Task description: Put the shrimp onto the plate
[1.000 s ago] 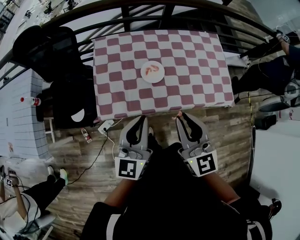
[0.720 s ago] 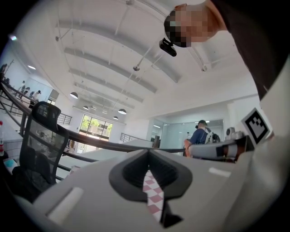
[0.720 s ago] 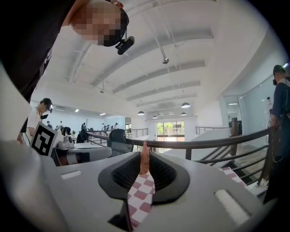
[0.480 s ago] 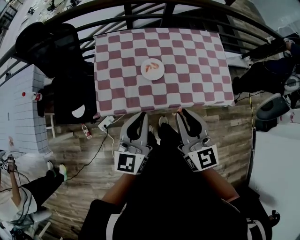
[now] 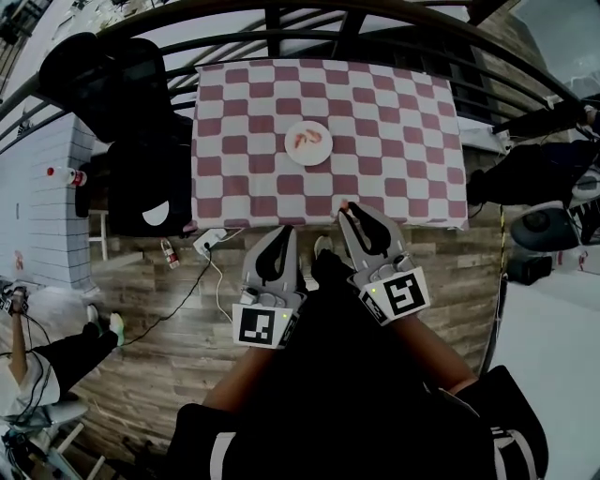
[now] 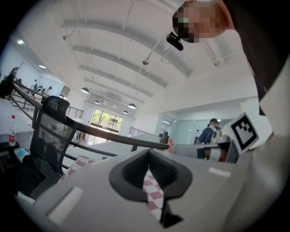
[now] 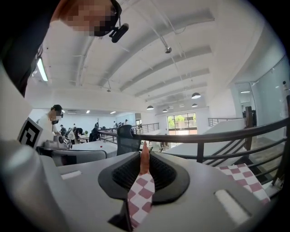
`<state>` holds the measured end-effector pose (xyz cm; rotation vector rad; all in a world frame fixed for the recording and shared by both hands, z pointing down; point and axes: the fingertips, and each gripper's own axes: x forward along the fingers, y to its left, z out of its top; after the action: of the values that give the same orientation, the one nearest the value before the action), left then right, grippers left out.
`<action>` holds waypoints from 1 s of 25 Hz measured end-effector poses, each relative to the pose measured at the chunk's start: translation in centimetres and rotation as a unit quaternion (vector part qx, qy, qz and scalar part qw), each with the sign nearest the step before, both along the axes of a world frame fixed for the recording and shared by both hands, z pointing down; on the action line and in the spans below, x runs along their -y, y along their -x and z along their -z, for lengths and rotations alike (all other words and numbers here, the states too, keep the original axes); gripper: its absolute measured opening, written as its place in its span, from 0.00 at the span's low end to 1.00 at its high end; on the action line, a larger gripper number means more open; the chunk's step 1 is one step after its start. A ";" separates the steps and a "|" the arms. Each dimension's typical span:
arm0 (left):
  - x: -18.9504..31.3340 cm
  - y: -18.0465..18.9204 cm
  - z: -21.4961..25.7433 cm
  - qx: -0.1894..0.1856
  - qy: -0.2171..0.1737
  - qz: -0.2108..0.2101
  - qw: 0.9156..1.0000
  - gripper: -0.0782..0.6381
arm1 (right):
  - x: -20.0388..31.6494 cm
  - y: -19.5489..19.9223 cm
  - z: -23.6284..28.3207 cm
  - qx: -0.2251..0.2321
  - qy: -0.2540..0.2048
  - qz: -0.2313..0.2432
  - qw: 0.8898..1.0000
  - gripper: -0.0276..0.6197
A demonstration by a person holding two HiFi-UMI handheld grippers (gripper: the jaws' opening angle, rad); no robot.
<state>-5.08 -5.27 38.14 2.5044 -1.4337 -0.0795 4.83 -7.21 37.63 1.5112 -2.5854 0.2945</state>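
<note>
A white plate (image 5: 319,156) lies at the middle of the pink-and-white checkered table (image 5: 394,141), with pink shrimp (image 5: 306,140) on it. My right gripper (image 5: 345,208) hovers at the table's near edge, below and right of the plate, shut on a small orange-pink shrimp (image 5: 344,202). In the right gripper view that shrimp (image 7: 144,159) sticks up between the closed jaws. My left gripper (image 5: 286,231) is over the wooden floor just short of the table, shut with nothing in it. The left gripper view (image 6: 147,153) shows only the cloth through its slit.
A black office chair (image 5: 108,89) and a black bag (image 5: 150,202) stand left of the table. A dark curved railing (image 5: 281,14) runs behind it. A power strip (image 5: 208,246) and cable lie on the floor. People sit at the right (image 5: 534,159) and lower left (image 5: 37,375).
My right gripper has moved forward and a little left with the shrimp, from over the floor to the table's near edge. The left gripper has barely moved.
</note>
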 end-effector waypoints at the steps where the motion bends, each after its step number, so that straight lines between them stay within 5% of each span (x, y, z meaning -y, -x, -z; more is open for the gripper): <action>1: 0.2 0.0 -0.1 0.005 0.008 0.005 1.000 0.12 | 0.6 0.1 -0.2 -0.002 0.001 0.006 1.000 0.14; 11: 2.6 0.7 0.5 0.030 0.008 0.058 0.998 0.12 | 7.8 0.0 -5.2 -0.062 0.018 0.074 0.995 0.14; 25: 6.4 -1.2 -1.9 0.042 0.038 0.104 0.993 0.12 | 13.8 0.3 -15.2 -0.142 0.081 0.167 0.972 0.14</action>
<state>-3.89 -11.70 40.04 2.3154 -1.6958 0.0424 4.48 -20.98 52.86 0.9635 -2.4586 0.2241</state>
